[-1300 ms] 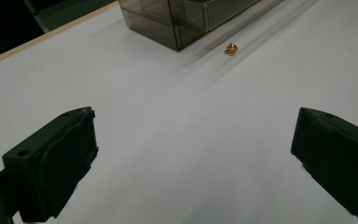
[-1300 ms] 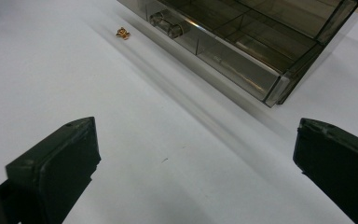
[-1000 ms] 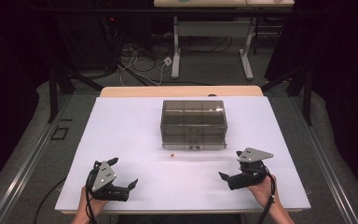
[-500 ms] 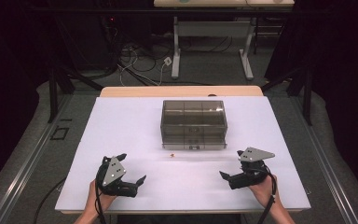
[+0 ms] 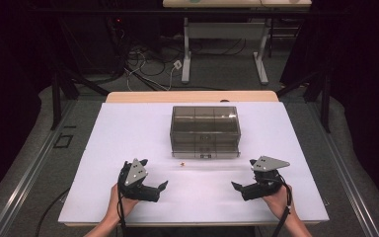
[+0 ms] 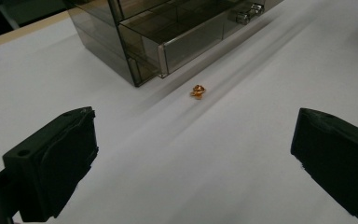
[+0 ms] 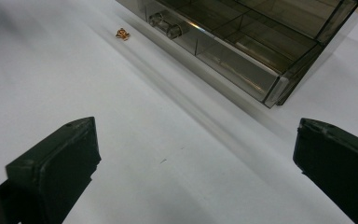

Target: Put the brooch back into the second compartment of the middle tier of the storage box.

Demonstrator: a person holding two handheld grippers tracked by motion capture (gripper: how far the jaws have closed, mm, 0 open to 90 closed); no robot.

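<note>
— Orange trinket (image 6: 197, 90), maybe a small charm, lies ahead of the left gripper (image 5: 161, 188), just before the drawer box (image 5: 205, 131).
— Both claws gape empty; the right gripper (image 5: 237, 186) waits. Next: reach forward, pinch it.

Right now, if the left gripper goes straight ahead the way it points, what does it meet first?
Probably the small orange piece on the white table; the left gripper is open, and the smoky drawer box stands just beyond.
</note>
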